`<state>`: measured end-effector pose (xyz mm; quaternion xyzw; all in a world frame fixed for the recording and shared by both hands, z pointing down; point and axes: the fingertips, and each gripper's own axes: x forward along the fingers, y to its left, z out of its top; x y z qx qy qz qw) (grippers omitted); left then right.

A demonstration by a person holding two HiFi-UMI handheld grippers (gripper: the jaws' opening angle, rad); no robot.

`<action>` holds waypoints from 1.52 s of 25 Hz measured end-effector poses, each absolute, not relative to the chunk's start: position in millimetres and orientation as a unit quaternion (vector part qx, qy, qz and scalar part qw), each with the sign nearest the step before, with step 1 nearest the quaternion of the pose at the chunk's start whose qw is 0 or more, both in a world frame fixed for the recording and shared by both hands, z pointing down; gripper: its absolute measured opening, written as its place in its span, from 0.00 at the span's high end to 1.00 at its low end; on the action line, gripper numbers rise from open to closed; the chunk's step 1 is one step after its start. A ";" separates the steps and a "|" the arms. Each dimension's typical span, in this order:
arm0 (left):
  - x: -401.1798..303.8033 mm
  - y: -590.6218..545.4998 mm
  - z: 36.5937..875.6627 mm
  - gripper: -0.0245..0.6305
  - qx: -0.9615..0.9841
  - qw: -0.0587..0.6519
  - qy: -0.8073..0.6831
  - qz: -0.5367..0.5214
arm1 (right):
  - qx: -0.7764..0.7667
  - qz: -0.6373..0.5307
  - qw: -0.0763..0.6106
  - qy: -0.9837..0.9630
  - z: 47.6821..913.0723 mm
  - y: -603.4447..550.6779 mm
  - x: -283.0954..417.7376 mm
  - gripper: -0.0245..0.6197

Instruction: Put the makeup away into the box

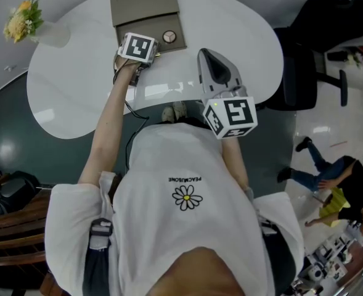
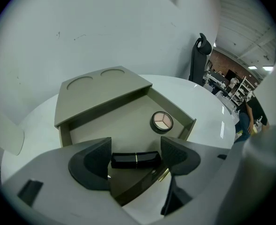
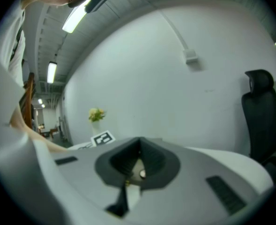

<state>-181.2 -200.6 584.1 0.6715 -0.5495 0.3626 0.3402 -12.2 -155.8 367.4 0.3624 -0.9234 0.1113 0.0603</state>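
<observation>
The left claw grips a black lipstick endwise in the box, right claw closed; shirt lettering is illegible.

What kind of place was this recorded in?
Likely an office or lab workspace: a glossy white rounded table, a black high-backed office chair beside it, and long ceiling strip lights overhead.

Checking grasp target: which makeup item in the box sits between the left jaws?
The black tube, lying crosswise between them; the round palette sits farther back in the box.
</observation>
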 end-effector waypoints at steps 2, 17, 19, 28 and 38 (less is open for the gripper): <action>-179.7 -205.9 575.1 0.45 0.680 0.322 -0.556 0.353 | 0.362 0.111 0.059 -0.923 366.9 -154.6 -11.1 0.92; -163.1 -214.3 344.5 0.92 0.725 0.151 -0.662 0.117 | 0.320 0.033 0.060 -0.945 305.0 -150.9 -44.1 0.92; -163.8 -196.6 309.9 0.93 0.717 0.108 -0.684 0.084 | 0.312 0.022 0.055 -0.948 292.9 -147.1 -48.2 0.92; -152.6 -111.9 218.5 0.94 0.662 -0.057 -0.746 -0.038 | 0.301 -0.021 0.029 -0.953 260.7 -131.7 -61.7 0.92; -159.0 -81.3 239.1 0.94 0.646 -0.044 -0.761 -0.040 | 0.328 -0.033 0.000 -0.944 251.6 -126.4 -65.2 0.92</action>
